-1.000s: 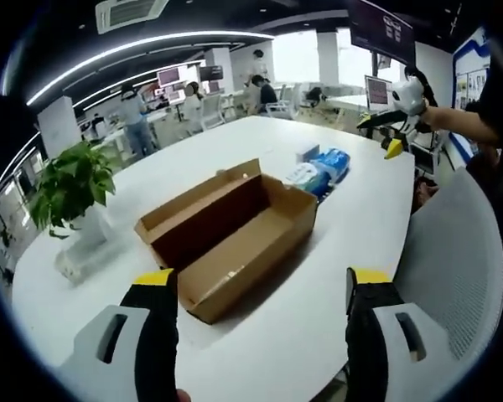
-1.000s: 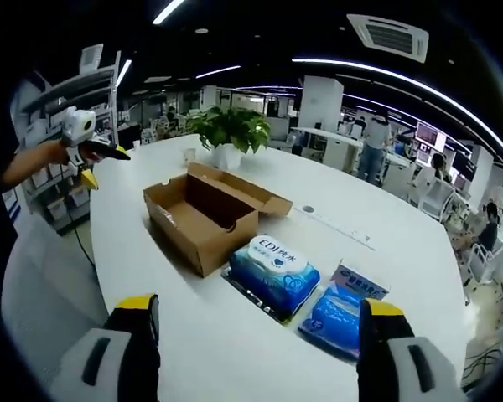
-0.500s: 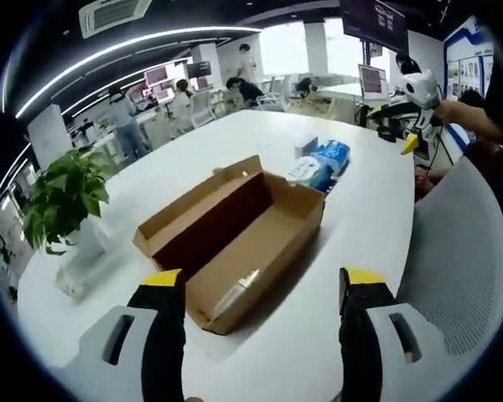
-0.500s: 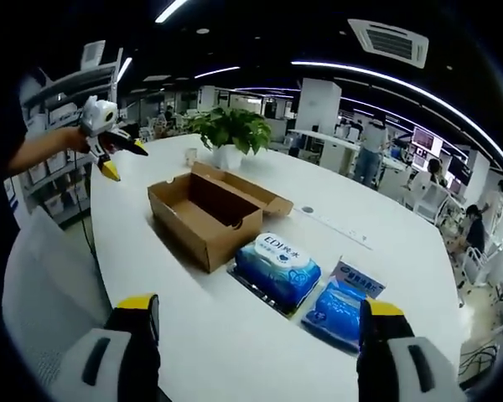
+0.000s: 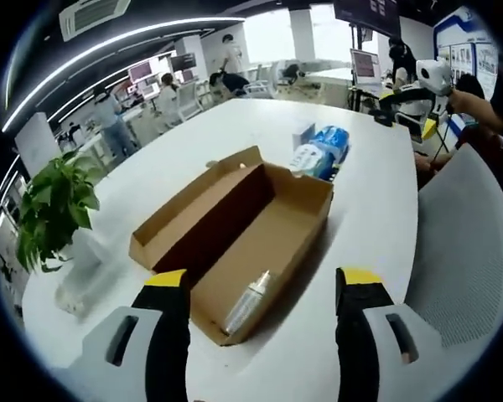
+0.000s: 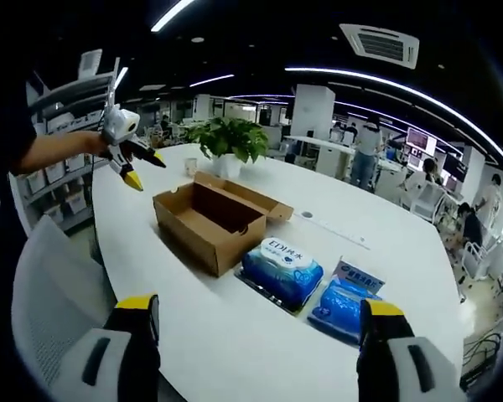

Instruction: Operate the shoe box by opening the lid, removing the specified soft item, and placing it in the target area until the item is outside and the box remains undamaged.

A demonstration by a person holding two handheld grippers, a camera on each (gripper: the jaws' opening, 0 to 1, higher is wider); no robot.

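A potted plant (image 5: 54, 205) stands at the left of the left gripper view, on the white table (image 5: 377, 193). A grey mesh chair (image 5: 465, 251) fills the right side. Office desks, monitors and people sit in the background at top.

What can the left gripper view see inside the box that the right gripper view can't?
The left gripper view looks down into the open shoe box and shows a small clear bottle lying on its floor near the close end.

The right gripper view sees the box from the side, so its floor is hidden, but it shows the left gripper held above the table's far end.

Both show the open lid, the blue wipes packs beside the box, the potted plant and the white table.
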